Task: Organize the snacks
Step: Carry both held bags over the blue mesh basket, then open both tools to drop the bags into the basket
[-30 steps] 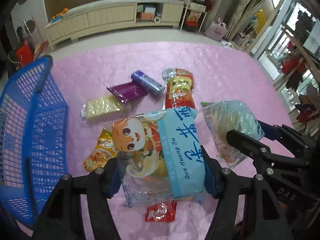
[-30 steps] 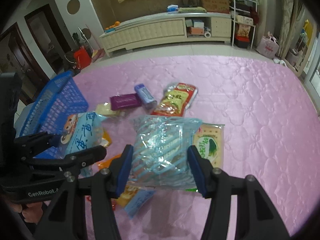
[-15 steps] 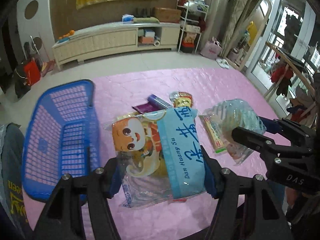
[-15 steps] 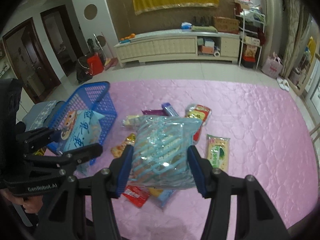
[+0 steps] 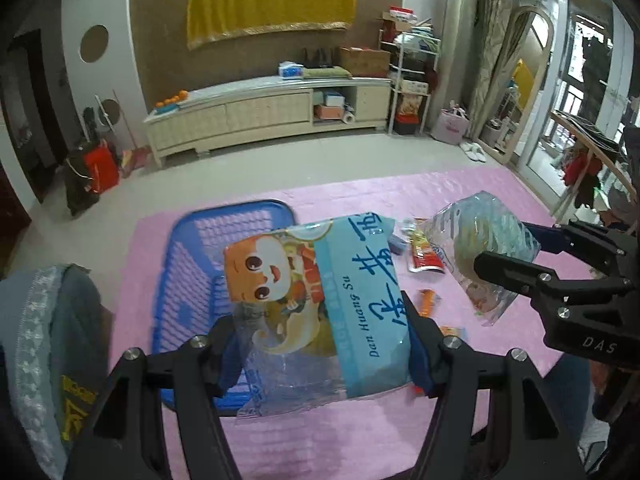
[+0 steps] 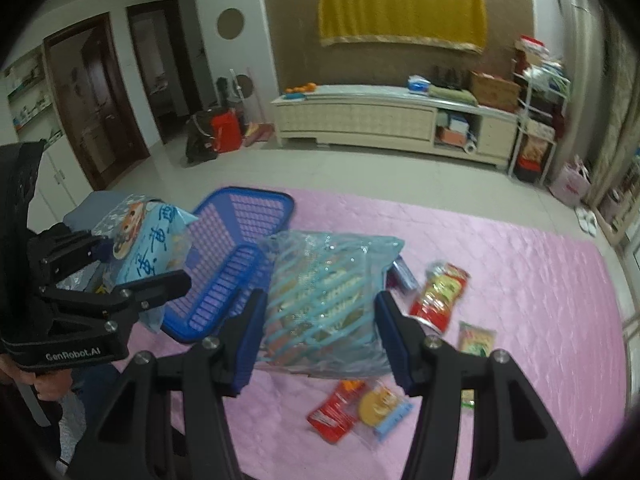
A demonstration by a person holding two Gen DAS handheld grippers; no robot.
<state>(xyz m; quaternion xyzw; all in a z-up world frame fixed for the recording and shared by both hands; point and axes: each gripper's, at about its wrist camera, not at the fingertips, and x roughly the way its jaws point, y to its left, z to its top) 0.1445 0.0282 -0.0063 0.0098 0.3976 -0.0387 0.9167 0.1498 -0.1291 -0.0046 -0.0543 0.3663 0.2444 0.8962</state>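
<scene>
Blue plastic basket (image 5: 188, 280) sits at the left end of the pink quilted surface (image 5: 400, 196), mesh walls, rigid, looks empty from here. Left gripper (image 5: 320, 344) is clamped on the cartoon snack bag (image 5: 320, 292), pads pressing both side edges, bag lifted off the surface and hanging roughly over the basket's near side. The bag looks light, puffy and crinkly; the film is slick, so a side pinch low on the pack seems right, gently, as the contents probably crush. Right gripper (image 6: 316, 320) is closed on the clear bag with blue stripes (image 6: 324, 292), also held in the air, between basket and loose snacks. Soft, saggy, light; grip mid-body so it doesn't fold out. Still on the surface to the right: red tube pack (image 6: 440, 296), small green packet (image 6: 476, 336), red sachet (image 6: 336, 412), all small, flat and light.
</scene>
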